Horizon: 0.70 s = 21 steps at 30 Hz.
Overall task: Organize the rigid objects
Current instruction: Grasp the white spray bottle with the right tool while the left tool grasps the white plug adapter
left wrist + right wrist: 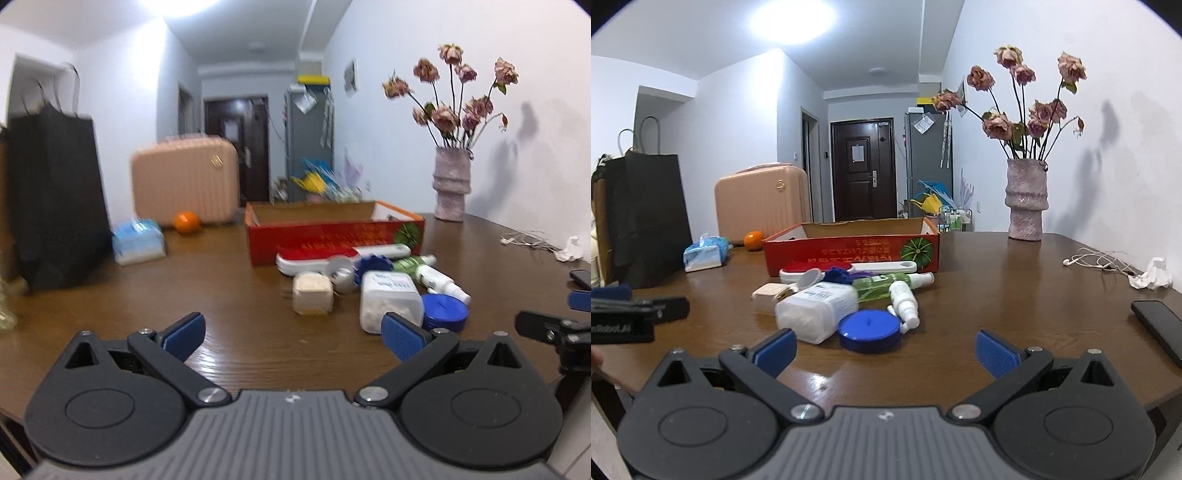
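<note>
A heap of small items lies on the brown table in front of an open red cardboard box [332, 236] [849, 251]. In it are a white plastic container [389, 302] [816, 310], a blue round lid [445, 312] [868, 329], a white spray bottle [439, 282] [905, 302], a green bottle [886, 283], a red-and-white brush [317, 258] [846, 267] and a beige cube [312, 297]. My left gripper [293, 338] is open just short of the heap, fingers empty. My right gripper [886, 352] is open too, right before the blue lid.
A pink vase of dried flowers [1026, 199] stands at the table's back right, white earphones [1097, 260] and crumpled tissue [1152, 275] beside it. A black phone [1160, 328] lies at right. A black bag [55, 199], tissue pack [138, 240], orange [186, 221] and pink case [184, 181] sit left.
</note>
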Motion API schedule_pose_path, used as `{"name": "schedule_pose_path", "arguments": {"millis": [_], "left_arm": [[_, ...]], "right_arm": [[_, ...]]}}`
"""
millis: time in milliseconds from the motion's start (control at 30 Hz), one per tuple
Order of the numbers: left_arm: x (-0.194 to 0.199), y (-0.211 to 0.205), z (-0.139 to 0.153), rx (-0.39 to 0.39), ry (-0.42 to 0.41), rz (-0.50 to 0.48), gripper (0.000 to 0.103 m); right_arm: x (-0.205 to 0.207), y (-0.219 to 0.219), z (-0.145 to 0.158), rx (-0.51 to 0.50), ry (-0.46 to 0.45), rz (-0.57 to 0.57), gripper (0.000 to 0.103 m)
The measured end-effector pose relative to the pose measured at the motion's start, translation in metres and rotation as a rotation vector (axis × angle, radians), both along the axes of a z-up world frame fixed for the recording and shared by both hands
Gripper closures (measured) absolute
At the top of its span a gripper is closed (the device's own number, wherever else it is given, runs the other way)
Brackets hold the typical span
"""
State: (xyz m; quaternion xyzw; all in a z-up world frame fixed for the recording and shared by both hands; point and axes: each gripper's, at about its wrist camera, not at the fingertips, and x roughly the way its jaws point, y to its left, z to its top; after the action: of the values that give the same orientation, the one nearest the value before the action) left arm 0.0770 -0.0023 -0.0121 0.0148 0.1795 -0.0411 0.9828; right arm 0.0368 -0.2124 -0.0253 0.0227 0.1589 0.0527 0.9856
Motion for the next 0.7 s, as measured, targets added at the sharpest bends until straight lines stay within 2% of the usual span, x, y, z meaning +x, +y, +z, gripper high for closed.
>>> {"name": "schedule_pose_path", "arguments": {"millis": [133, 200, 267, 367, 467, 500, 600, 700], "left_arm": [[0.020, -0.004, -0.006, 0.033, 0.006, -0.027, 0.000], [0.030, -0.006, -0.007, 0.053, 0.009, -0.025, 0.000], [0.045, -0.003, -0.007, 0.035, 0.033, -0.038, 0.000], [0.070, 0.001, -0.006, 0.009, 0.075, -0.035, 0.000], [0.097, 0.004, -0.007, 0.004, 0.097, -0.024, 0.002], [0.108, 0.005, -0.007, -0.004, 0.107, -0.018, 0.006], [0.137, 0.010, -0.008, -0.057, 0.164, -0.021, 0.015], [0.158, 0.010, -0.012, -0.106, 0.214, -0.034, 0.018]], "right_arm": [[0.025, -0.008, -0.002, 0.030, 0.007, 0.028, 0.000], [0.040, -0.007, -0.002, 0.020, 0.053, 0.082, 0.000], [0.057, -0.005, -0.002, -0.001, 0.114, 0.127, 0.000], [0.079, -0.003, -0.002, -0.036, 0.154, 0.104, 0.000], [0.103, -0.009, 0.002, -0.011, 0.174, 0.099, 0.008], [0.110, -0.011, 0.002, -0.003, 0.183, 0.091, 0.012], [0.135, -0.021, 0.005, 0.031, 0.206, 0.078, 0.029], [0.162, -0.028, 0.003, 0.058, 0.231, 0.062, 0.041]]}}
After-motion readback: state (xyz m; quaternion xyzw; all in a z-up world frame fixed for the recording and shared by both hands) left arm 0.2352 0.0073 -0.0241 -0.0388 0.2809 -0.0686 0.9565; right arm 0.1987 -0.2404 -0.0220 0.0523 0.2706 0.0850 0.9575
